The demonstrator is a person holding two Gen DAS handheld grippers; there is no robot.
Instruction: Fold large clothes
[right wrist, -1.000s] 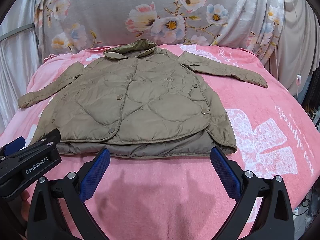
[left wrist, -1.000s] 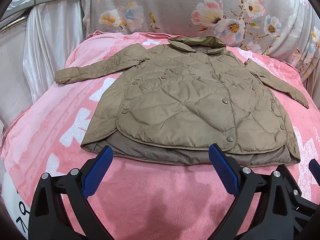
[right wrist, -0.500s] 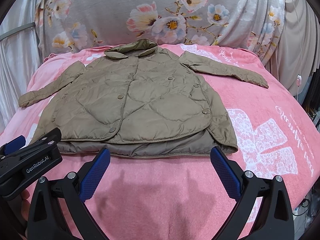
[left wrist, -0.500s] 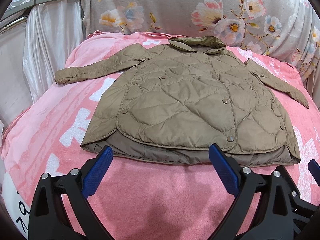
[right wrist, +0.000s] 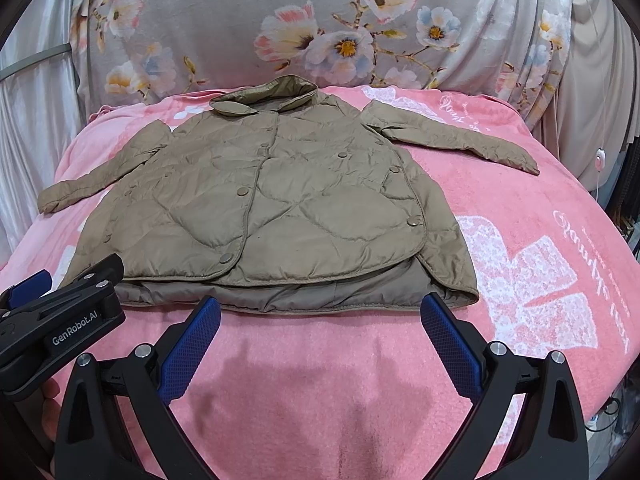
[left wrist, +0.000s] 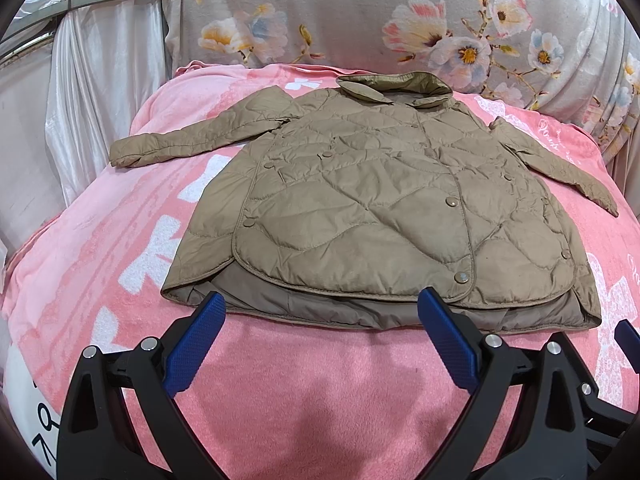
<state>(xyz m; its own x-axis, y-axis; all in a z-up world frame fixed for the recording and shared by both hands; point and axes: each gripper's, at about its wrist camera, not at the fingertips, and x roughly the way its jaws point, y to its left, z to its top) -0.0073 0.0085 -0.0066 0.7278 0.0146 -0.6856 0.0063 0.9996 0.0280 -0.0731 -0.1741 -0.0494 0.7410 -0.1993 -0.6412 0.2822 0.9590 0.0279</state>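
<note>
The quilted jacket (left wrist: 380, 216) is spread flat on the pink blanket (left wrist: 320, 400), unfolded; left gripper (left wrist: 320, 320) and right gripper (right wrist: 320, 320) are held wide open, empty, near its hem; a sleeve must be grasped next

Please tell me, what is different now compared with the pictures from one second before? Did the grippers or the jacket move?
Nothing has visibly changed. The quilted jacket lies spread flat on the pink blanket with both sleeves out, as before. The left gripper and the right gripper stay open, just short of the hem, holding nothing.
</note>
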